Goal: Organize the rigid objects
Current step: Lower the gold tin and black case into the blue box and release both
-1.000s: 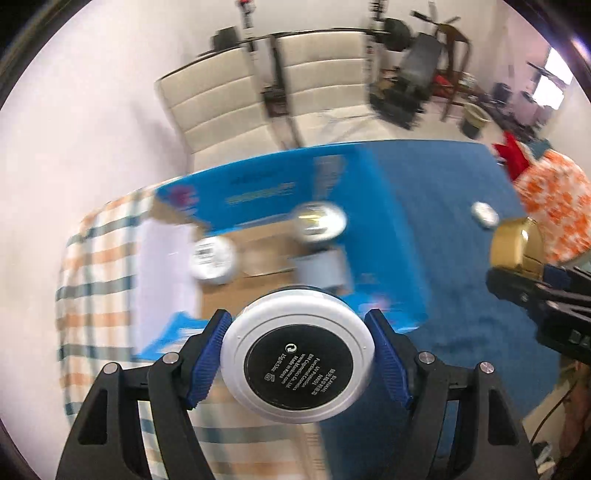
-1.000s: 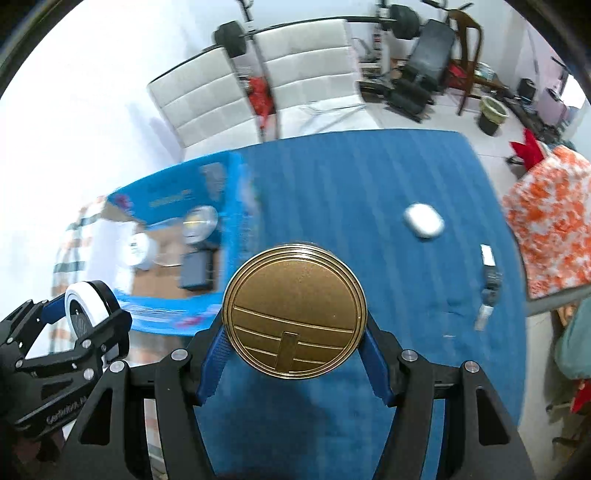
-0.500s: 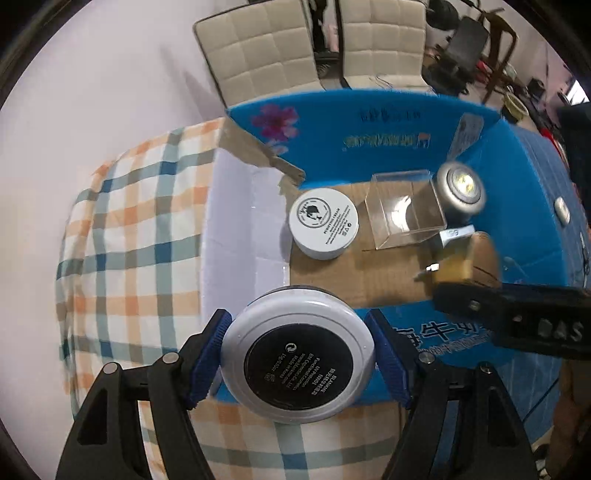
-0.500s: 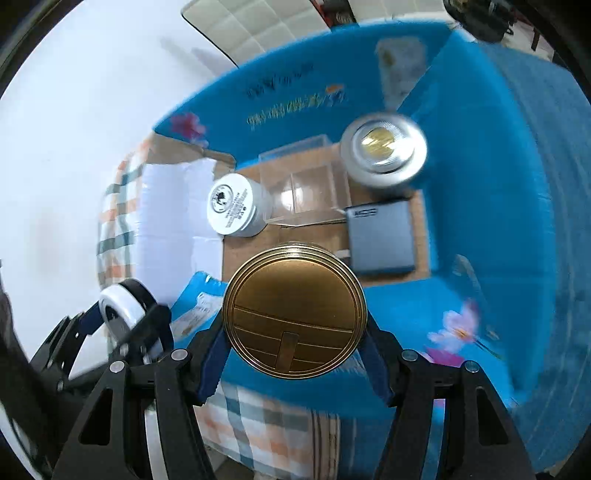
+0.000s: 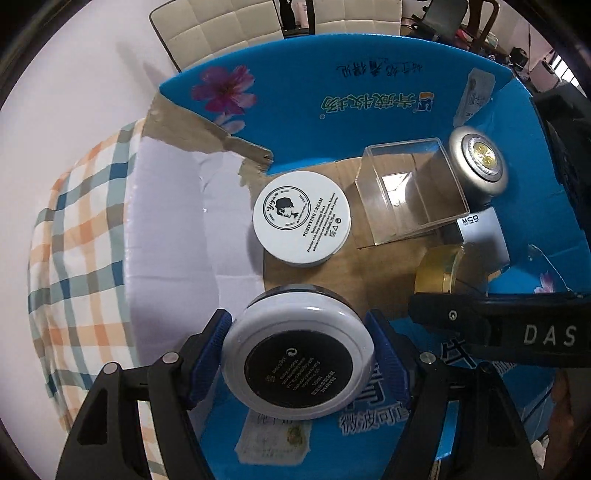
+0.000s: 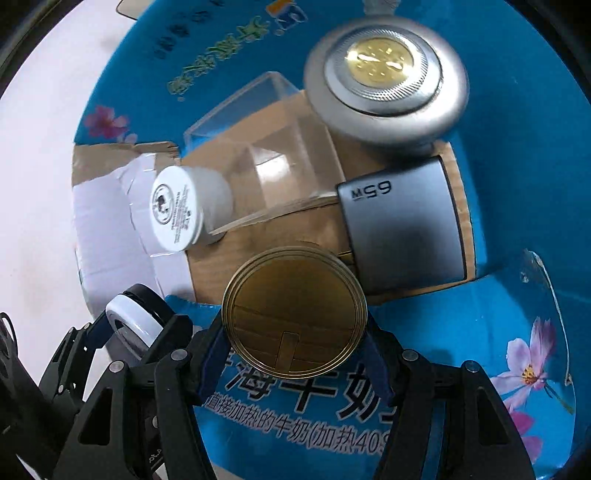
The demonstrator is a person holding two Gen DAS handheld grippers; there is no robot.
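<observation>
My left gripper (image 5: 298, 354) is shut on a white jar with a black label (image 5: 298, 358) and holds it over the near left part of the open blue cardboard box (image 5: 369, 92). My right gripper (image 6: 294, 349) is shut on a round gold tin (image 6: 294, 314) and holds it over the box's near edge, next to a grey 65W charger (image 6: 402, 229). In the left wrist view the gold tin (image 5: 437, 271) and the right gripper's arm (image 5: 517, 332) show at the right. The white jar (image 6: 129, 321) shows at the lower left of the right wrist view.
Inside the box lie a white cream jar (image 5: 301, 225), a clear plastic case (image 5: 410, 192) and a silver round tin with a gold centre (image 5: 480, 162). A checked cloth (image 5: 81, 229) covers the table left of the box. Pale chairs (image 5: 221, 29) stand behind.
Both grippers have moved from over the blue table to above the box and come lower into it. Both still hold their objects.
</observation>
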